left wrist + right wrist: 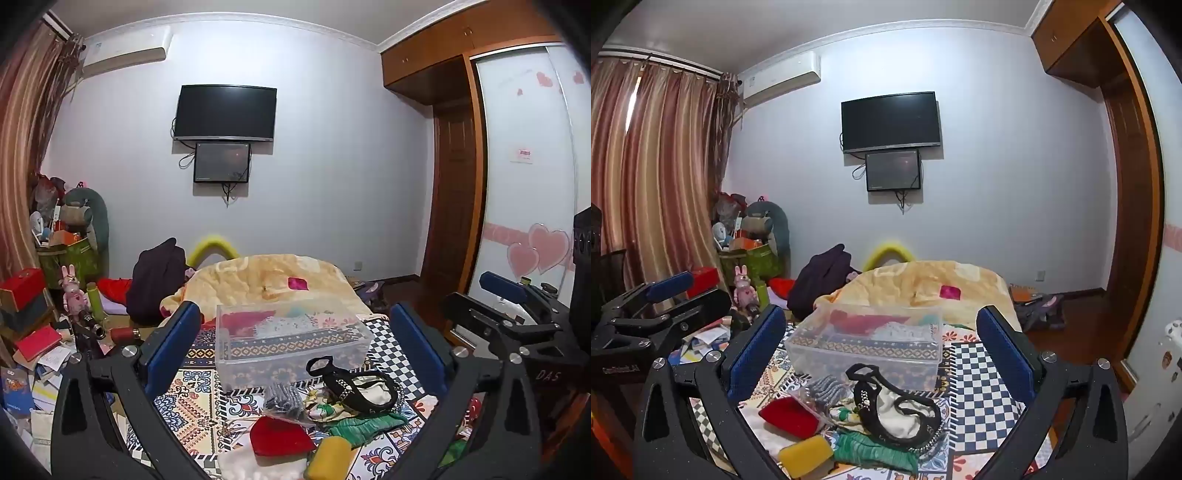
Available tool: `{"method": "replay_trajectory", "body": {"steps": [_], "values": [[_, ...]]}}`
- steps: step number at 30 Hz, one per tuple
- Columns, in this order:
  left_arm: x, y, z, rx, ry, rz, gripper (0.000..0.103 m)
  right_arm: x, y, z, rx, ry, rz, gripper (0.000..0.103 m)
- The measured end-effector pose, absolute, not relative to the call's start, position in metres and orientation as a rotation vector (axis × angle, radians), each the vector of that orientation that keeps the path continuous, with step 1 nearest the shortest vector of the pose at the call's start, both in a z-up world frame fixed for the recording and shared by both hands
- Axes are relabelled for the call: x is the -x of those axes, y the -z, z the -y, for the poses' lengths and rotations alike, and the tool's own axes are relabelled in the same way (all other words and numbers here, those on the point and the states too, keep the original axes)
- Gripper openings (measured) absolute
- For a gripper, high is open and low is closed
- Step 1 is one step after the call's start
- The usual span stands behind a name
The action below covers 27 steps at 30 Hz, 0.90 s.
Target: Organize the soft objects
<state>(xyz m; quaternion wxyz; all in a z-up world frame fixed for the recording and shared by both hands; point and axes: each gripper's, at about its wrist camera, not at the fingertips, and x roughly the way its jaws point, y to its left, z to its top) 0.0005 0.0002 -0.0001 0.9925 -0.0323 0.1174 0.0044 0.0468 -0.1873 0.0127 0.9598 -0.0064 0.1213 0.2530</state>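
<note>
A pile of soft things lies on the patterned bedspread [192,406]: a red cloth [277,435], a yellow sponge [328,456], a green cloth [358,424], a black-trimmed white bag [358,387] and a clear packet of dark items [284,400]. A clear plastic box [291,343] stands just behind the pile. My left gripper [295,347] is open and empty above the pile. My right gripper [882,350] is open and empty, over the same pile: red cloth [790,415], yellow sponge [805,456], green cloth [875,450], bag [897,410], box [868,343].
A yellow blanket [273,280] is heaped behind the box, with a dark garment [155,280] to its left. Clutter of boxes, books and a pink rabbit toy [74,291] fills the floor at left. A wardrobe [517,166] stands at right.
</note>
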Motion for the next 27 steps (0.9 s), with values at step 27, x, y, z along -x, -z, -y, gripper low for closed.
{"method": "replay_trajectory", "body": {"steps": [27], "values": [[0.002, 0.001, 0.003, 0.044, -0.028, -0.208, 0.103, -0.036, -0.023, 0.186, -0.004, -0.521, -0.224, 0.103]]}}
